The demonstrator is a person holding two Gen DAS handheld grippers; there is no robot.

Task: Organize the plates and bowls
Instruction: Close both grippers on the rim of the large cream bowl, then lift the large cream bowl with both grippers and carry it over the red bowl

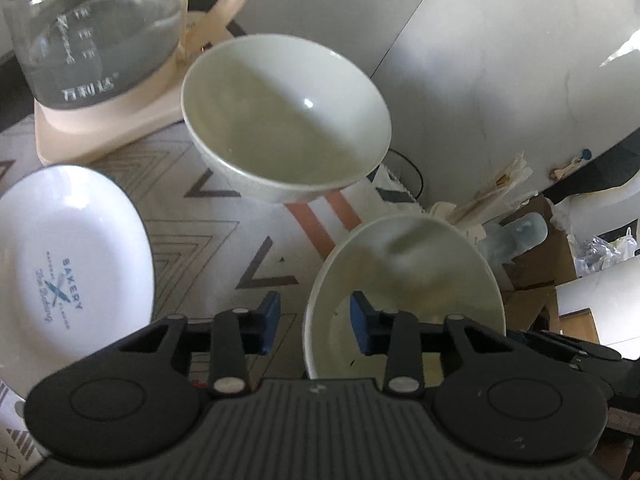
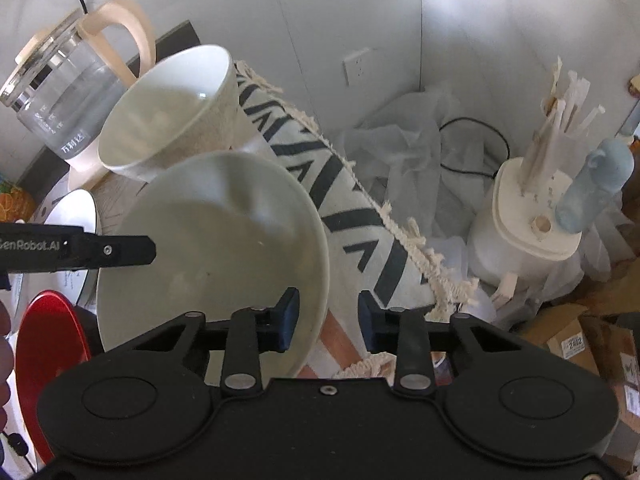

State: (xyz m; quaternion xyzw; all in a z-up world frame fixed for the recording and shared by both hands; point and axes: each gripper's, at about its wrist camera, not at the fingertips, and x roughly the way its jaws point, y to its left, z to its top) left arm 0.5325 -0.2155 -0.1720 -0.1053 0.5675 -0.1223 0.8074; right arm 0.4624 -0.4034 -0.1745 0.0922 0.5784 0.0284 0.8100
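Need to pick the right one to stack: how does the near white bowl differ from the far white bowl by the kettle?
The near white bowl has both grippers' fingers straddling its rim; the far white bowl is untouched. The near one looks wider and shallower, the far one deeper. The far one sits beside the glass kettle. Both are plain, glossy and empty.
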